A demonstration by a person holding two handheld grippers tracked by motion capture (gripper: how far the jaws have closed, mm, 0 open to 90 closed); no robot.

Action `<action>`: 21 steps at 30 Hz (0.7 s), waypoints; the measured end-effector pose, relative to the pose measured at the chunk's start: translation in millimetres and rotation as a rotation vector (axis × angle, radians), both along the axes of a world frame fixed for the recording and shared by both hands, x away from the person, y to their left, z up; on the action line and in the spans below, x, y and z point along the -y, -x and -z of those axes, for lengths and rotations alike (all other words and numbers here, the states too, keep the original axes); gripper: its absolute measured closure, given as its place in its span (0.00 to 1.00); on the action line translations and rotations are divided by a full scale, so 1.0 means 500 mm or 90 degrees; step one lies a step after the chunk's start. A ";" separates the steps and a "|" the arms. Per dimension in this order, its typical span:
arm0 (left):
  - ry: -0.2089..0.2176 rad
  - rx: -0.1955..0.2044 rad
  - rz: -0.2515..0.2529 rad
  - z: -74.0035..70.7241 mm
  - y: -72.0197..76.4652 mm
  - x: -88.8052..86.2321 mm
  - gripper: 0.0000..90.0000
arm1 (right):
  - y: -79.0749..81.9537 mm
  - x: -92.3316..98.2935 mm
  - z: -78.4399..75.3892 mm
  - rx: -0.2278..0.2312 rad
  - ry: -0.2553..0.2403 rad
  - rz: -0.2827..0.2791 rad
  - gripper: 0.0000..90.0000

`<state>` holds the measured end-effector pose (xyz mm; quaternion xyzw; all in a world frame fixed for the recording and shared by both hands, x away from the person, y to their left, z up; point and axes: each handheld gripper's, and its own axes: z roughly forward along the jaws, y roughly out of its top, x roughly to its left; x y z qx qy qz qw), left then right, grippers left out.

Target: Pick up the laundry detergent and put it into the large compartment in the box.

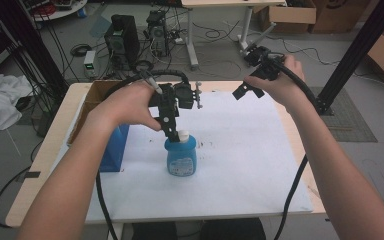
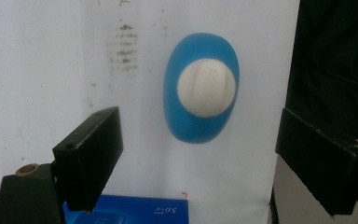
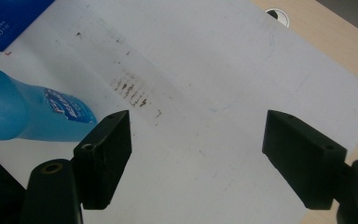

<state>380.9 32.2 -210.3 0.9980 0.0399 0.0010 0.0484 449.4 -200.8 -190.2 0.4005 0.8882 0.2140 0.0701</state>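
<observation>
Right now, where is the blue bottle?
In the high view the blue bottle stands upright on the white sheet, left of centre, directly under the left hand-held gripper, beside the blue box.

**Premises: lab or workshop room**

Grey floor carries loose cables, two computer towers and a power unit with a lit display. Cardboard boxes stand along the far wall. Black frame struts flank a wooden table covered with white sheet.
</observation>
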 end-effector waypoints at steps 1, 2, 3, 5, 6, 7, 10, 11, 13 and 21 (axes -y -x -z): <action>0.000 -0.002 0.000 0.004 0.000 0.002 0.17 | 0.000 0.000 0.000 0.000 0.000 0.000 0.26; -0.003 -0.001 0.003 0.010 0.001 0.005 0.17 | 0.000 0.000 0.000 0.000 0.000 0.000 0.26; -0.005 -0.003 0.003 0.014 0.001 0.008 0.17 | 0.000 0.001 0.000 0.001 -0.001 0.001 0.26; -0.003 -0.006 0.005 0.023 0.001 0.013 0.17 | 0.000 0.002 0.000 0.000 -0.002 0.000 0.26; -0.004 -0.007 0.005 0.030 0.000 0.016 0.17 | 0.001 0.002 0.000 0.000 0.000 0.000 0.26; -0.006 -0.008 0.006 0.033 0.000 0.018 0.17 | 0.001 0.002 0.000 0.000 0.000 0.000 0.26; -0.009 -0.013 0.009 0.048 0.000 0.024 0.17 | 0.001 0.004 0.001 -0.002 0.000 0.001 0.26; -0.010 -0.017 0.011 0.053 -0.001 0.027 0.17 | 0.002 0.006 0.002 -0.001 0.000 0.000 0.26; -0.012 -0.017 0.013 0.067 -0.001 0.031 0.17 | 0.002 0.009 0.003 0.000 -0.001 0.002 0.26; -0.019 -0.019 0.008 0.096 -0.005 0.037 0.18 | 0.002 0.017 0.006 -0.002 -0.002 0.006 0.27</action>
